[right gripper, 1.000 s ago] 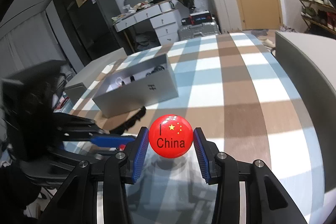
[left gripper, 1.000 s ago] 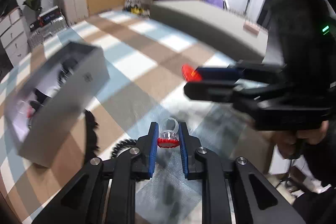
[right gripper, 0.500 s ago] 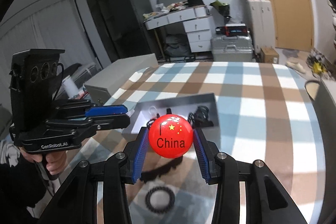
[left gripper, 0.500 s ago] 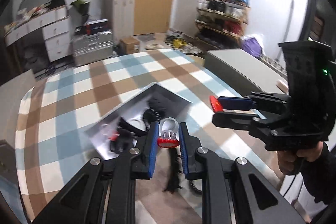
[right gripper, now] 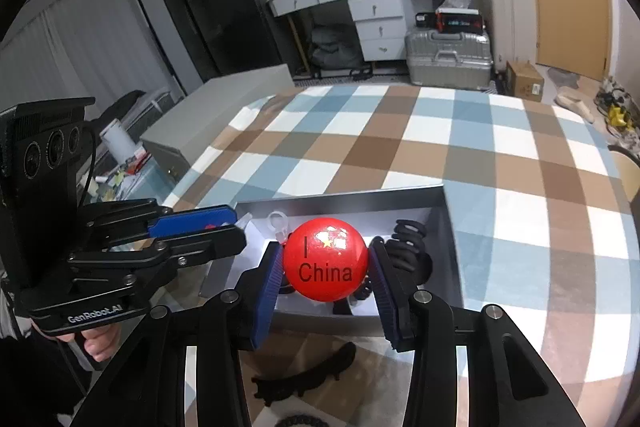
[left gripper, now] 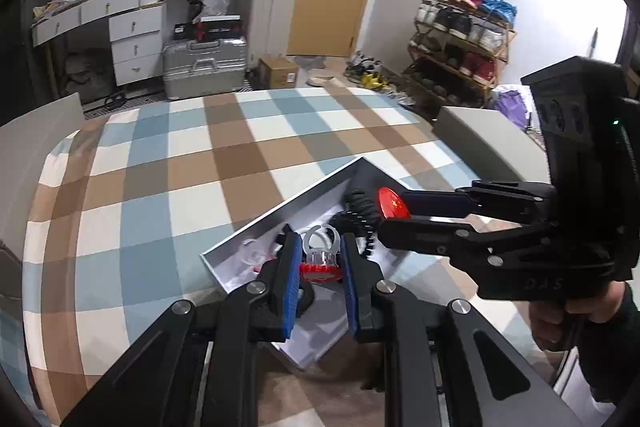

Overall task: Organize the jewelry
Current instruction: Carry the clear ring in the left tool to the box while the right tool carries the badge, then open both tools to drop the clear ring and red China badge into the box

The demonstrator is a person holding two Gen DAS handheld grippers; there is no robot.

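We found the open box [right gripper: 440, 205] on the checked table [right gripper: 500, 163], near its front edge. Inside it, a coiled hair tie [right gripper: 408, 233] lay at the right and a small ring [right gripper: 278, 221] at the left. In front of the box, on the cloth, lay a hair clip [right gripper: 308, 375]. Behind the table stood a suitcase [right gripper: 448, 61] and, left of it, a desk with drawers [right gripper: 360, 3].
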